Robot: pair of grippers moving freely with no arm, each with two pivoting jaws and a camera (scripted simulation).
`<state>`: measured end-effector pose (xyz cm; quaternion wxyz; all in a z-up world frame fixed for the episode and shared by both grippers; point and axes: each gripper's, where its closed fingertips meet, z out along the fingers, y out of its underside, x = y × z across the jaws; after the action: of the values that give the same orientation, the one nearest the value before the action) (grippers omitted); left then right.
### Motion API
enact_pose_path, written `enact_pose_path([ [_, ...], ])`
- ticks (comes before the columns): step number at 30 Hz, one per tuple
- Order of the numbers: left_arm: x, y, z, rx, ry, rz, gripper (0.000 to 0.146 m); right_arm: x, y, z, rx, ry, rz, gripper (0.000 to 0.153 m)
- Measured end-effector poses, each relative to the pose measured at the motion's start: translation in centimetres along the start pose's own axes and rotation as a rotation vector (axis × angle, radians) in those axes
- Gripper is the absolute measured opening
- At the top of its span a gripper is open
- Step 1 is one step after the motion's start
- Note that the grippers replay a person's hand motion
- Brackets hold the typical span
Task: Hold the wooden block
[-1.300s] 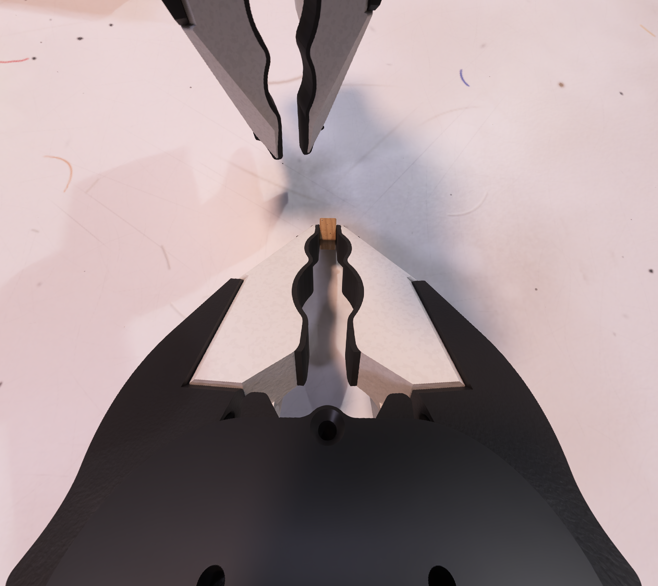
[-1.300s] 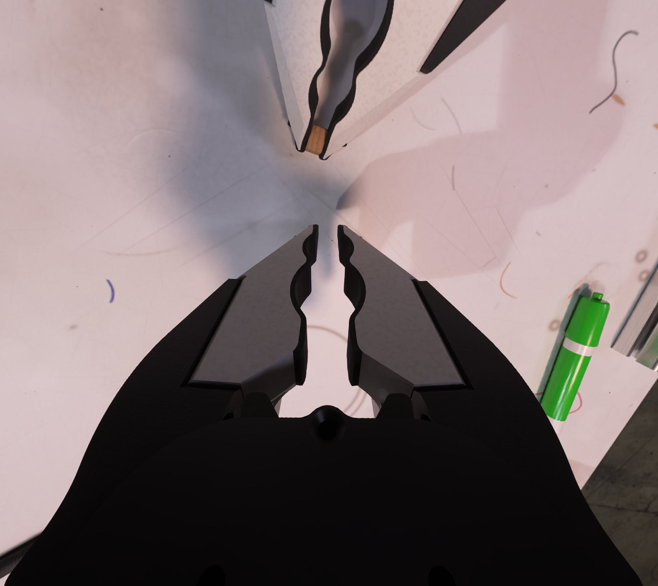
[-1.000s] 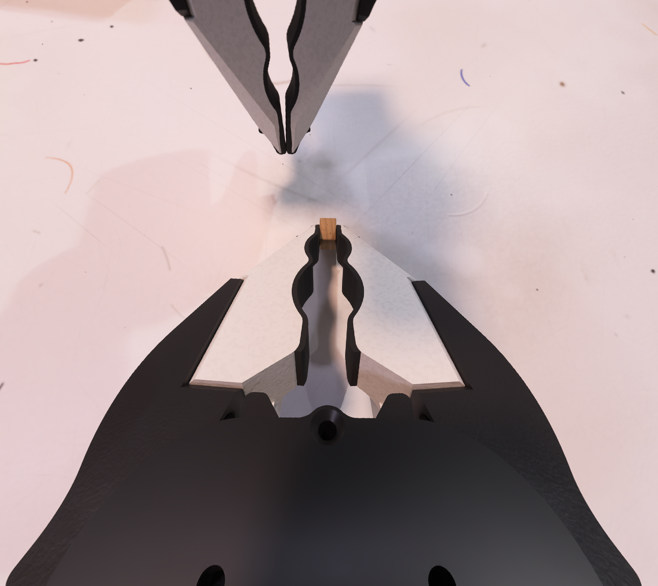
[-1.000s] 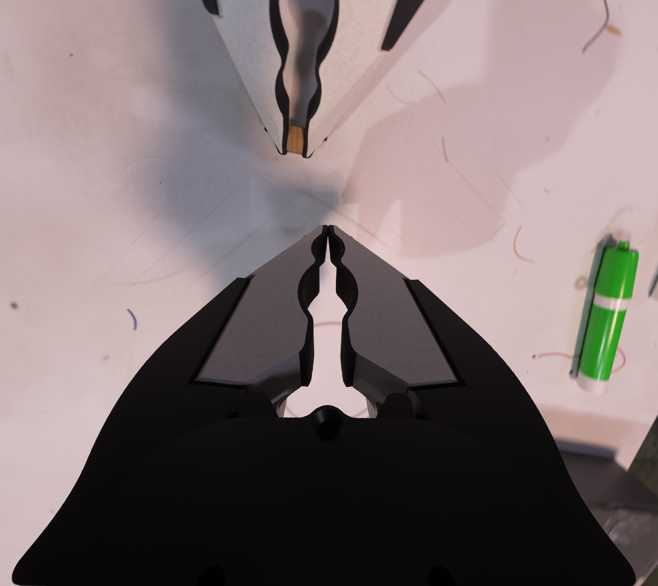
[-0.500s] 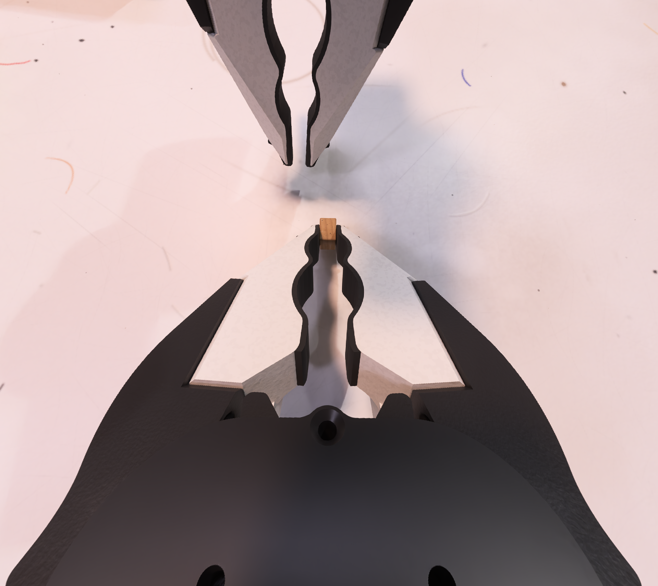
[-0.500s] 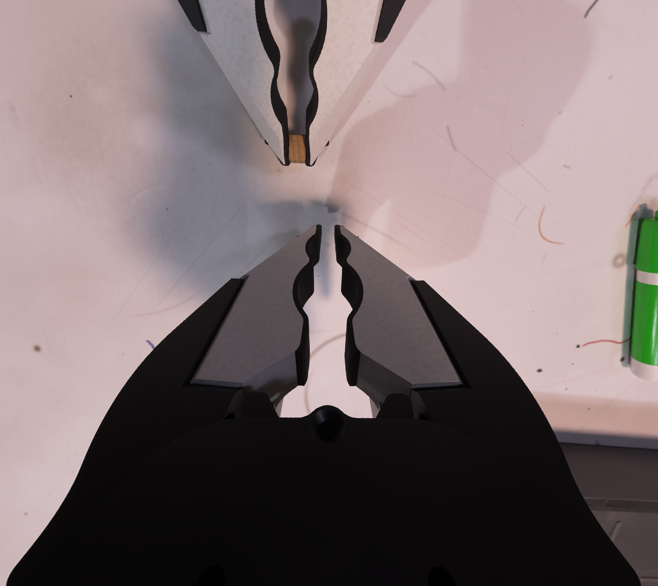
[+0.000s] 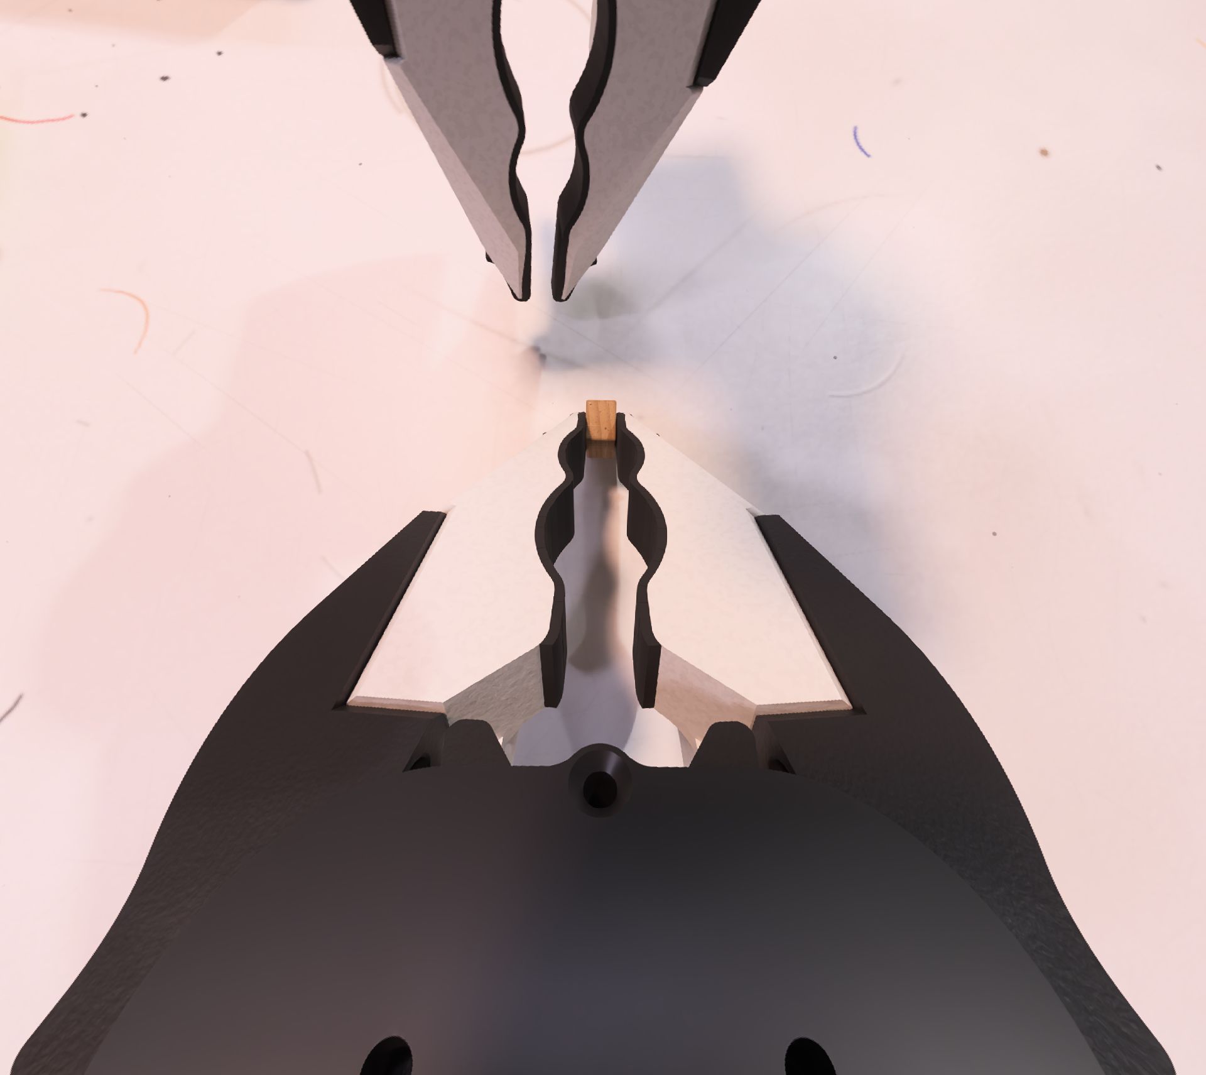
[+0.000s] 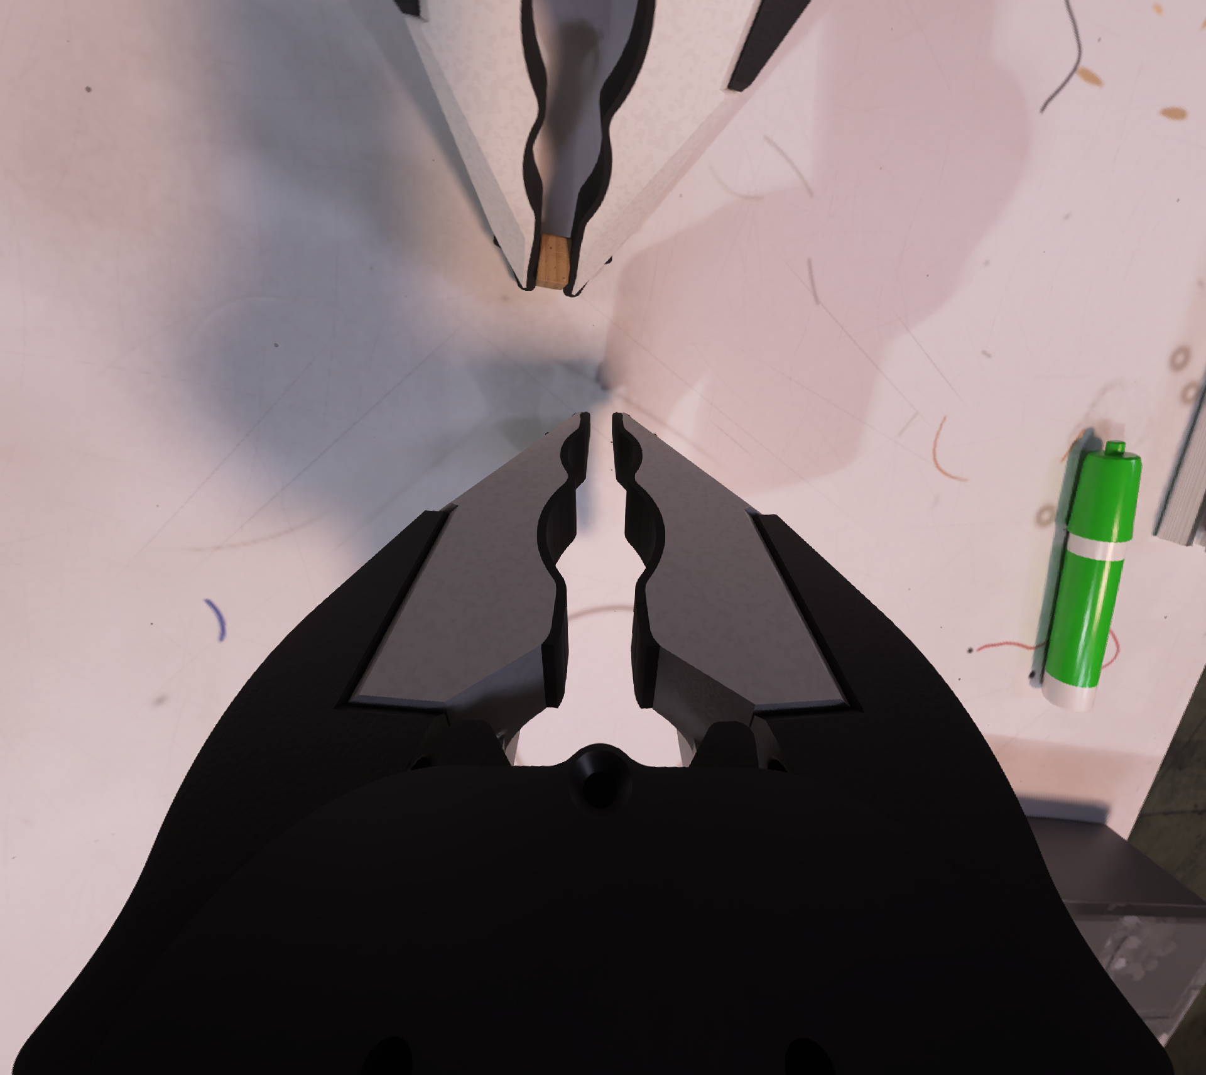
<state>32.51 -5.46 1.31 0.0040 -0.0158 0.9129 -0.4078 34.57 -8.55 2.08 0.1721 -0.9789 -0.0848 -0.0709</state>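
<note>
Already your left tool (image 7: pixel 601 423) had the small tan wooden block (image 7: pixel 600 422) pinched at its very tips, above the pale scuffed bench (image 7: pixel 979 456). Your right tool (image 8: pixel 600 423) pointed tip to tip at it, near but apart, jaws parted a sliver and empty. Only your right wrist view showed the block's front end, and a green cylindrical battery (image 8: pixel 1091 574) lying well off to the side.

No readable text, label, brand, number or sign shows anywhere
</note>
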Motion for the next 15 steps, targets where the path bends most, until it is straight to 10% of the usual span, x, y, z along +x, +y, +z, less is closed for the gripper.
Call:
enact_pose_path([
  [15, -0.04, 0.04, 0.05, -0.001, 0.013, -0.016, 0.008, -0.09, -0.25, -0.17, 0.099, 0.043, -0.036, 0.009],
])
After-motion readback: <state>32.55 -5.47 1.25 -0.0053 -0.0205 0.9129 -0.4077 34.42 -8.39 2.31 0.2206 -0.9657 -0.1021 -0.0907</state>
